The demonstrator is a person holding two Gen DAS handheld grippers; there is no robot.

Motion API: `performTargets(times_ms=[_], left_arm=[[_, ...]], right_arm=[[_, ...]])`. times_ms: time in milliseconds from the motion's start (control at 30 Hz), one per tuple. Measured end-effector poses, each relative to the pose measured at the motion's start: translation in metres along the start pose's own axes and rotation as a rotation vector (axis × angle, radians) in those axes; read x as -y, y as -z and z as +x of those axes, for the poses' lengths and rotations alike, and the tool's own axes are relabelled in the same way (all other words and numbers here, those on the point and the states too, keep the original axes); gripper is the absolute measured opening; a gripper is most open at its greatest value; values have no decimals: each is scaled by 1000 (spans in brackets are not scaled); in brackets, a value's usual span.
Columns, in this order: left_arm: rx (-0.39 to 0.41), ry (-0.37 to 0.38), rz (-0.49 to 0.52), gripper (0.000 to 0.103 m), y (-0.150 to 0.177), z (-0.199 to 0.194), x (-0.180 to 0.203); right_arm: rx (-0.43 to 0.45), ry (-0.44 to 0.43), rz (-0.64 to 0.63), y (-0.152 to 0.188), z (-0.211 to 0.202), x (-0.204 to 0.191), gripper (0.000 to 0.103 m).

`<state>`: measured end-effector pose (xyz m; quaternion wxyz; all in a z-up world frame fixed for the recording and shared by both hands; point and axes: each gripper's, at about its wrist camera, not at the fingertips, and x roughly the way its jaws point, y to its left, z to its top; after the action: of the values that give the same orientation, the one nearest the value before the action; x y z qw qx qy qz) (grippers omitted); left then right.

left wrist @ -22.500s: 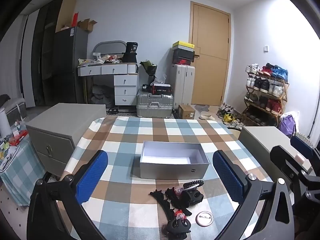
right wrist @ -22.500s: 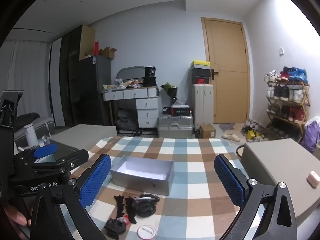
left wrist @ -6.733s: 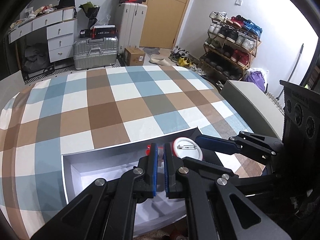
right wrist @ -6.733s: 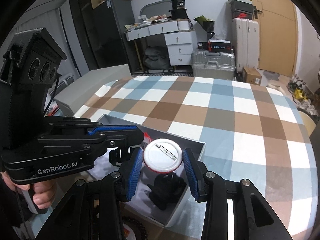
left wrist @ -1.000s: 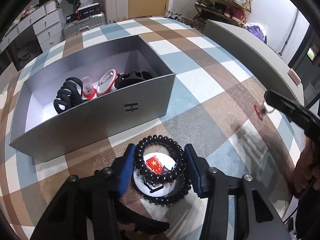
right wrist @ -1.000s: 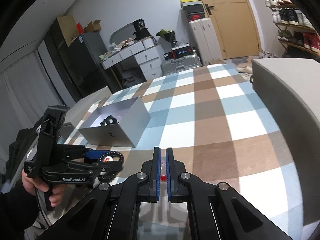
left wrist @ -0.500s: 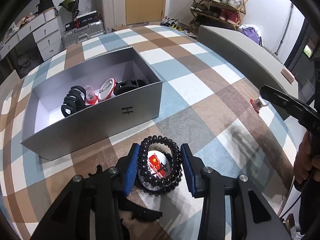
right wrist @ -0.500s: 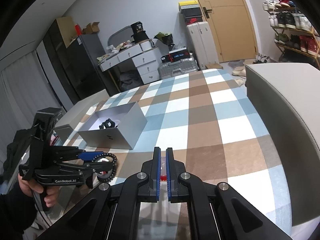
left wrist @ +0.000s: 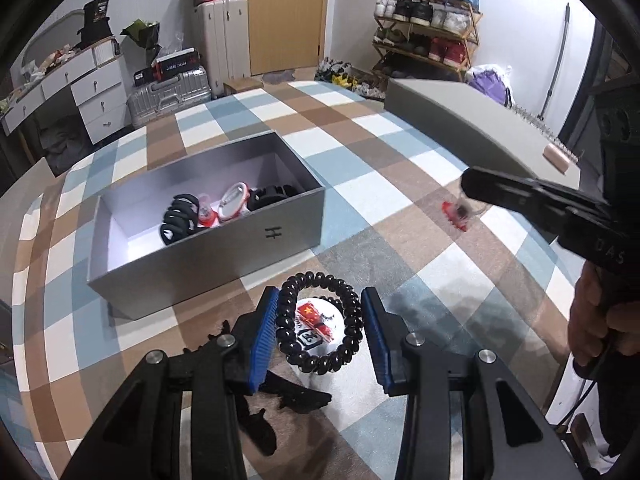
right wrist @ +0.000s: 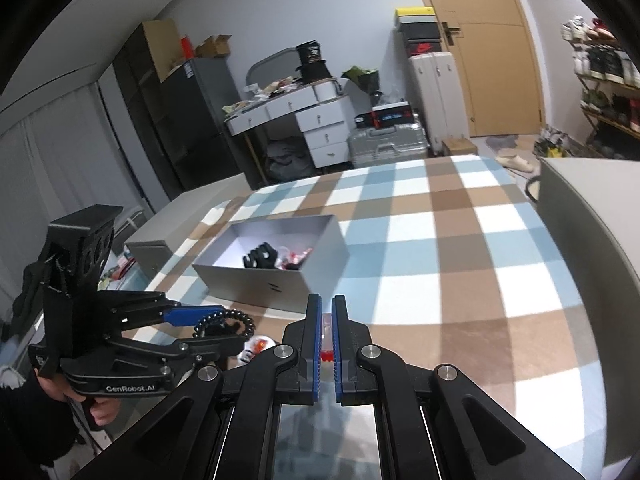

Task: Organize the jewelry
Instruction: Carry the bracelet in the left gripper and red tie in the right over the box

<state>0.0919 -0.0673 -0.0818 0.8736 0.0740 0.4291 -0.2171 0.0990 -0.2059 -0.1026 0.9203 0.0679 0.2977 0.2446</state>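
Note:
A grey open box (left wrist: pixel 280 232) stands on the checked tablecloth and holds black hair claws (left wrist: pixel 178 220), a round badge (left wrist: pixel 234 200) and small red items. My left gripper (left wrist: pixel 320 322) is shut on a black bead bracelet (left wrist: pixel 320 356), held above a flag badge (left wrist: pixel 316 322) on the cloth. My right gripper (right wrist: pixel 327 320) is shut on a small red and clear clip (right wrist: pixel 327 354), held in the air right of the box (right wrist: pixel 280 280); the clip also shows in the left wrist view (left wrist: pixel 456 214).
A black hair claw (left wrist: pixel 280 396) lies on the cloth under my left gripper. A grey cabinet (left wrist: pixel 460 120) stands right of the table, another (right wrist: pixel 180 220) left of it. Suitcases, a desk and a shoe rack stand behind.
My left gripper has lifted the bead bracelet off the flag badge and pulled back a little. My right gripper has moved closer to the box with the red clip.

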Motion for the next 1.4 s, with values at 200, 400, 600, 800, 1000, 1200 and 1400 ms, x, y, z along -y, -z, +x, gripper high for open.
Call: performTargets(times_ms=[200,400,600,800,1000,1200,1400], left_arm=[[72,-9,-40,35,-7,-19,-19],[89,-33,-76,36,-21,-19,-44],[98,-43,-108,36,-38,-10,-68],[81,-34,-144,36,-46,9,-85],[53,-17,-139,36,-50,23,-89],[31,3,-138,35,-54,33,-90],[14,29,-142,36,-55,36,-90]], right_arm=[[-1,-31,-42,-18,17,-19,4],[6,-88,-81,-43,42,-38,4],[5,-121,-104,-63,68,-49,4],[-12,-122,-94,-74,96,-47,4],[-45,-94,-96,-75,119,-42,4],[-79,-69,-93,-73,136,-36,4],[-96,-61,-79,-73,147,-35,4]])
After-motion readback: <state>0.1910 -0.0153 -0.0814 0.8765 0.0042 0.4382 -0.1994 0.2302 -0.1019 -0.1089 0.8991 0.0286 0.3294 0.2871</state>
